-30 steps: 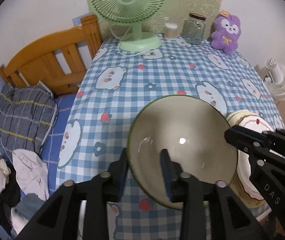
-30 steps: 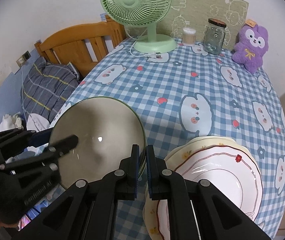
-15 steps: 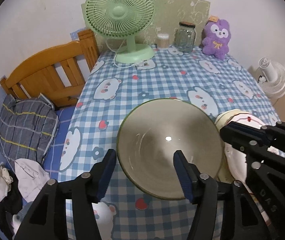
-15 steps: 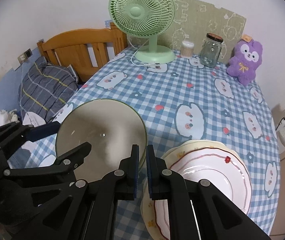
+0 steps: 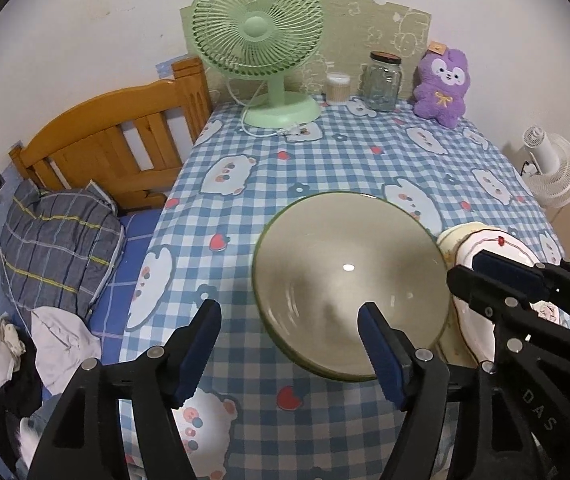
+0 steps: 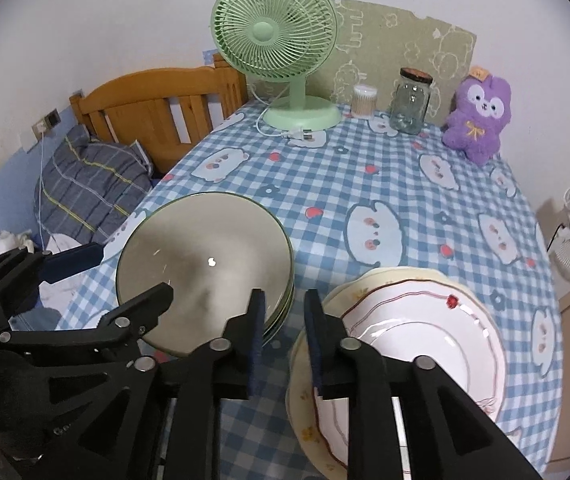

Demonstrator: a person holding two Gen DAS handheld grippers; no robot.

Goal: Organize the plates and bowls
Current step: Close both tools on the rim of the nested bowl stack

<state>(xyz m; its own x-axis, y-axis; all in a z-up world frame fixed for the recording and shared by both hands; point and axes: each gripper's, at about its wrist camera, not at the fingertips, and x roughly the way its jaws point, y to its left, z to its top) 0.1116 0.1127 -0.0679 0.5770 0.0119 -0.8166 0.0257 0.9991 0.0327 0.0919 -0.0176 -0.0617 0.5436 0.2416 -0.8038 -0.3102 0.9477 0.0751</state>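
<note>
A stack of grey-beige bowls with green rims [image 5: 349, 280] stands on the checked tablecloth near the front edge; it also shows in the right wrist view [image 6: 205, 268]. A stack of white and cream plates [image 6: 413, 340] sits just right of it, partly seen in the left wrist view [image 5: 485, 240]. My left gripper [image 5: 289, 344] is open and empty, its jaws wide apart above the near left of the bowls. My right gripper [image 6: 283, 332] is open and empty, its jaws a little apart over the gap between bowls and plates.
At the back of the table [image 6: 365, 184] stand a green fan [image 6: 281, 56], a cotton-swab tub [image 6: 365, 100], a glass jar [image 6: 411, 100] and a purple plush toy [image 6: 477, 120]. A wooden bed headboard [image 5: 117, 152] and pillow [image 5: 57, 248] lie left; a white fan [image 5: 553, 168] stands right.
My left gripper let go of the bowl rim, opened wide and drew back. My right gripper opened from shut and also pulled back. The bowl now rests on the stack.
</note>
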